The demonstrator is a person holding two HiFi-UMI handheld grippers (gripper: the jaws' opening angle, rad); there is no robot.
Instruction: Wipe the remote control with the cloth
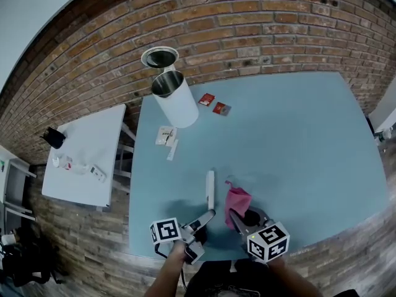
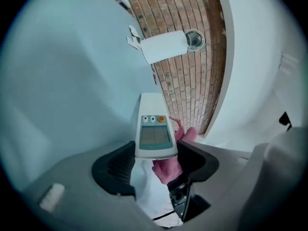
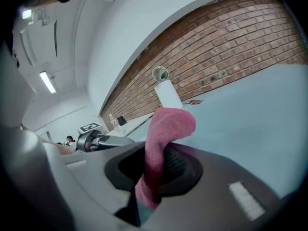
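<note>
The remote control (image 1: 210,189), a white handset, is being held just above the near edge of a large blue table (image 1: 297,141), with its near end clamped between the jaws of the left gripper (image 1: 205,219). A white cylindrical bin (image 1: 175,98) is standing at the far side of the table, well apart. A pink cloth (image 1: 237,201) is being pinched in the closed jaws of the right gripper (image 1: 245,219) and is drooping just beside the remote, seemingly without touching it. Wiping appears to be about to begin. For the next move, the cloth is needing to be brought onto the remote's face and drawn along it. No brand or legible writing is being shown. Only two arrow keys (image 2: 149,119) and an orange power button (image 2: 160,119) are being made out.
</note>
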